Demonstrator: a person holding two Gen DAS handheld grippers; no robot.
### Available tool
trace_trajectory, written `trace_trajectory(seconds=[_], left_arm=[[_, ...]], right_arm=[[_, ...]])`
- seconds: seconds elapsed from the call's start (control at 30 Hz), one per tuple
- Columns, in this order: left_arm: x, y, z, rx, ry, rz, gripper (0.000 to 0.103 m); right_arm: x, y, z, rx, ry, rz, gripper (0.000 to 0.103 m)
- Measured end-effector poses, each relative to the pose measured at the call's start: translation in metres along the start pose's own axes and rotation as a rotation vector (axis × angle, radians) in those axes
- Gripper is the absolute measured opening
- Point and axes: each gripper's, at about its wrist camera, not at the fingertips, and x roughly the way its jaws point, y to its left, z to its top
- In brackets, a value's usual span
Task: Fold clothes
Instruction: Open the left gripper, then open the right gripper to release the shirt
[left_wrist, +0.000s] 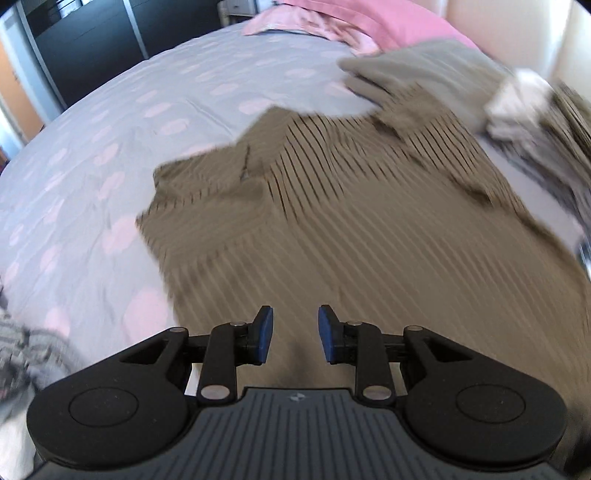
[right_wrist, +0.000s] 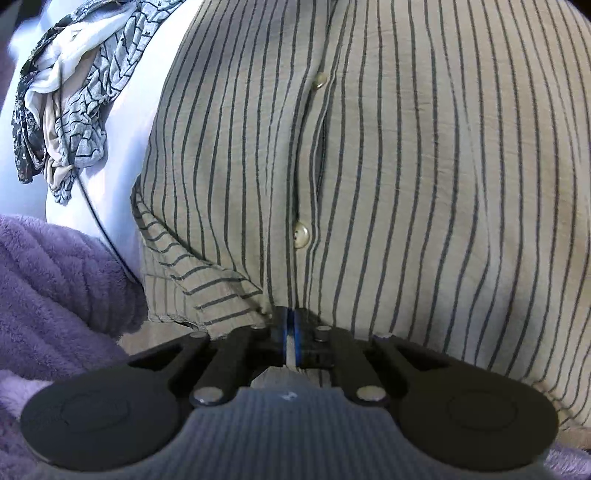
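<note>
Now left fingers (left_wrist: 295, 332) apart, empty; right fingers (right_wrist: 291, 325) pinching striped shirt (right_wrist: 406, 166).

Bedsheet (left_wrist: 110, 122) left free; clothes pile (left_wrist: 535, 110) right.

No readable text, label, brand name or number appeared in either view. The only sign was a small round emblem, split into light and dark quarters, on the ribbed grey plastic body of the left gripper (left_wrist: 295, 334) in the left wrist view; it carried no letters. At the matching spot on the ribbed grey body of the right gripper (right_wrist: 291, 328) in the right wrist view there was only a pale, blurred smudge, too unclear to make out.
</note>
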Motion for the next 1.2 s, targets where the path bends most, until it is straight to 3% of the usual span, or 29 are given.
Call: trace_trajectory(seconds=[0.2,0.4,0.6,0.87,1.0,1.13,1.2], left_arm=[[-0.045,-0.019,-0.087,0.127,0.007,0.005,0.025],[-0.073,-0.041,-0.152,0.22,0.017,0.011,0.025],[-0.075,-0.074,-0.2,0.449,0.002,0.074,0.025],[-0.042,-0.101,-0.244,0.764,-0.035,0.176,0.025],[-0.036,-0.112,-0.254,0.893,-0.073,0.158,0.025],[-0.036,-0.122,-0.263,0.959,-0.105,0.139,0.024],[-0.034,-0.125,-0.264,0.96,-0.103,0.129,0.015]], right_arm=[[-0.007,0.017,-0.006,-0.074,-0.047,-0.03,0.01],[-0.017,0.031,-0.015,-0.167,-0.095,-0.098,0.01],[-0.028,0.047,-0.028,-0.28,-0.136,-0.17,0.011],[-0.036,0.066,-0.041,-0.331,-0.183,-0.182,0.019],[-0.03,0.068,-0.044,-0.33,-0.171,-0.192,0.019],[-0.025,0.073,-0.046,-0.361,-0.165,-0.209,0.019],[-0.022,0.077,-0.049,-0.39,-0.164,-0.213,0.02]])
